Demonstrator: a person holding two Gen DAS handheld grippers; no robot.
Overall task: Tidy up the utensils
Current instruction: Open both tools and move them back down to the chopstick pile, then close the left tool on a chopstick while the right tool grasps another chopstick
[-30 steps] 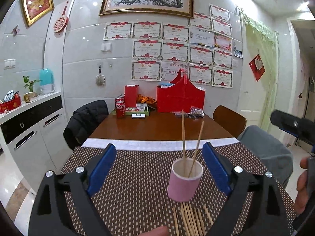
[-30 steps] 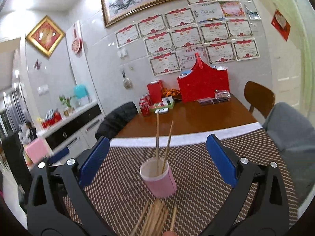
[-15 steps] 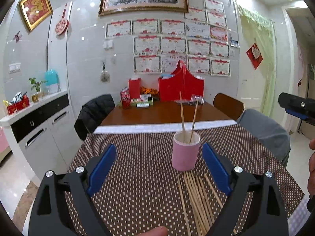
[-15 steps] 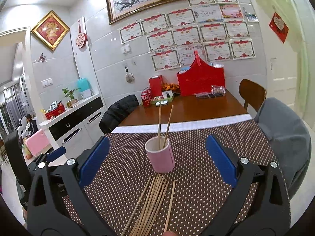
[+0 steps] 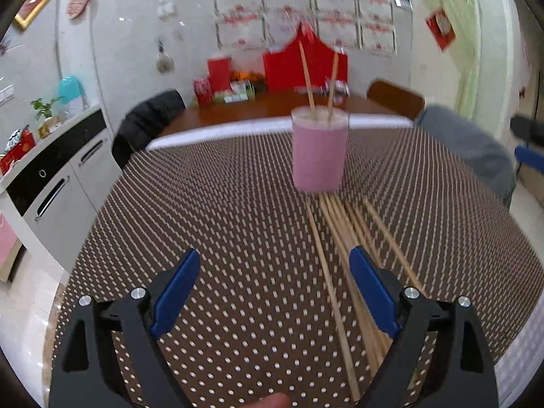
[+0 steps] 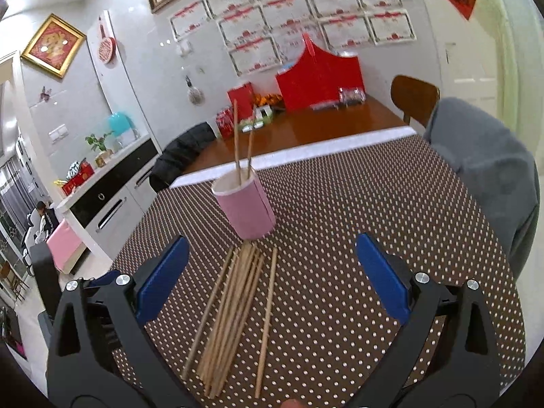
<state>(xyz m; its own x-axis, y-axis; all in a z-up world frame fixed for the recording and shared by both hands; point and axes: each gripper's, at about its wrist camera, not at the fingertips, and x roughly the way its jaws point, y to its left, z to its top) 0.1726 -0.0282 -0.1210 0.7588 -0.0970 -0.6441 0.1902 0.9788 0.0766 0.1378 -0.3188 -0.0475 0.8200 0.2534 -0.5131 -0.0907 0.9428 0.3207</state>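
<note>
Down at the bottom of both views, our left tongs (image 5: pixel 272 292) and right tongs (image 6: pixel 272 278) stand wide with nothing between the pads. Just beyond them, mid-frame, the loose chopsticks (image 6: pixel 234 309) lie bundled on the dotted bench (image 6: pixel 340 238), their far tips near the pink cup (image 6: pixel 244 204). Two chopsticks in the cup (image 6: pixel 238 142) stand upright, so we judge it barely begun: most remain.

Pink cup (image 5: pixel 319 153) at twelve o'clock, two sticks upright inside; loose chopsticks (image 5: pixel 343 255) at five o'clock on dotted cloth (image 5: pixel 221 221).
</note>
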